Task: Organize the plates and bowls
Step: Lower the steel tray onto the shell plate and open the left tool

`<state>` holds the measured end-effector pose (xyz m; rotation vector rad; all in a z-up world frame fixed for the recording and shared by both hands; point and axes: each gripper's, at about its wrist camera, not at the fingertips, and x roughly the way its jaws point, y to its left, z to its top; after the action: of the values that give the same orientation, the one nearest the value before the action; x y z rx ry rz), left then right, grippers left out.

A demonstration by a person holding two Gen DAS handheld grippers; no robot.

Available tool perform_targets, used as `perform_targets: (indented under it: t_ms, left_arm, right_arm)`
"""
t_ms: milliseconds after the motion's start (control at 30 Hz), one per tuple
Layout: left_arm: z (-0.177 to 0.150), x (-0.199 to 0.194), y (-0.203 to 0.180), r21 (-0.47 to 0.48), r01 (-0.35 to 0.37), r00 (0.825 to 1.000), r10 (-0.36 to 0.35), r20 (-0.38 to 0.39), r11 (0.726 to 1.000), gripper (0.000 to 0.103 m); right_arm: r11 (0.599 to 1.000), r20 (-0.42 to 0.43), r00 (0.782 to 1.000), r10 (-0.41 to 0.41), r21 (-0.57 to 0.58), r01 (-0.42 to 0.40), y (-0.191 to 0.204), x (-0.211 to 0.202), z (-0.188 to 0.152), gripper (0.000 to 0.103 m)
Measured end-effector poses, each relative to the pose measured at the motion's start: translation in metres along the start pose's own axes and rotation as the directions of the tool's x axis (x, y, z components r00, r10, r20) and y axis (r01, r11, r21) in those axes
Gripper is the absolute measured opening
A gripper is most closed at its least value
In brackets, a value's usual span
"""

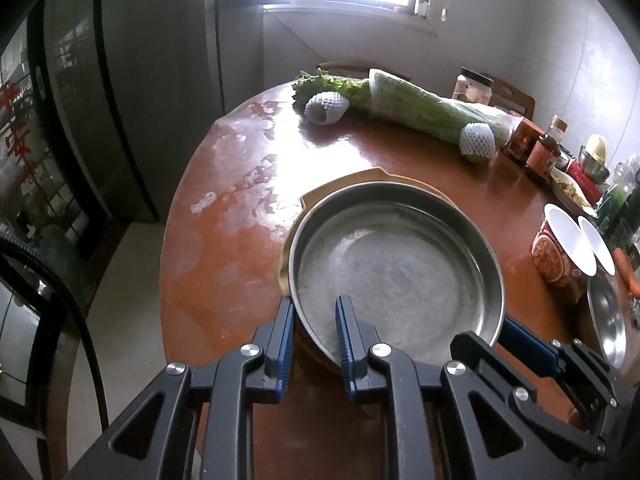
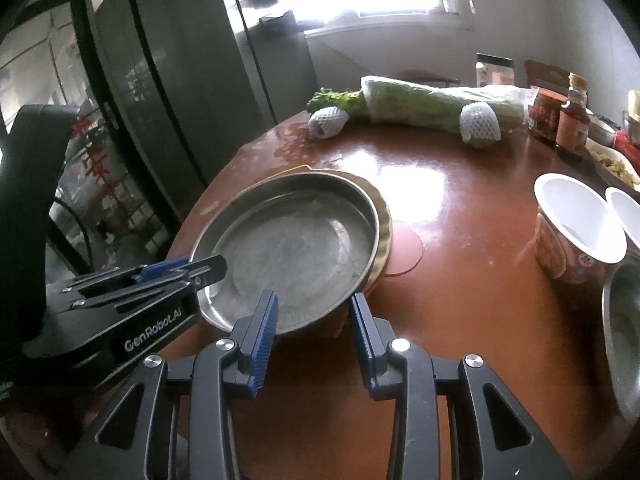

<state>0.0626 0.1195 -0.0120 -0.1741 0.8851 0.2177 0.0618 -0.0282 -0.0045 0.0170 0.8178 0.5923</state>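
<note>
A round steel plate (image 1: 394,268) lies on top of a yellowish plate (image 1: 362,178) on the brown round table (image 1: 224,272). My left gripper (image 1: 316,312) straddles the steel plate's near rim, one finger outside and one inside, with a gap left between them. In the right wrist view the steel plate (image 2: 292,244) lies ahead, and my right gripper (image 2: 314,308) is open with the plate's near rim between its fingers. The left gripper (image 2: 208,268) shows at that plate's left rim. A steel bowl (image 1: 608,320) stands at the right edge.
Two red paper cups (image 2: 576,232) stand to the right. A wrapped cabbage (image 1: 424,108), foam-netted fruit (image 1: 326,108) and jars (image 1: 540,152) lie at the table's far side. A fridge (image 1: 120,80) stands at the left. A round coaster (image 2: 406,252) lies beside the plates.
</note>
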Motion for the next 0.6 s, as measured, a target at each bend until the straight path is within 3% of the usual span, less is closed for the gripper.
perform_targets:
  t_ms: [600]
  left_arm:
    - [0.004, -0.006, -0.001, -0.019, 0.017, 0.999, -0.016, 0.039, 1.000, 0.023]
  right_arm:
    - [0.999, 0.010, 0.999, -0.030, -0.010, 0.030, -0.008, 0.013, 0.006, 0.038]
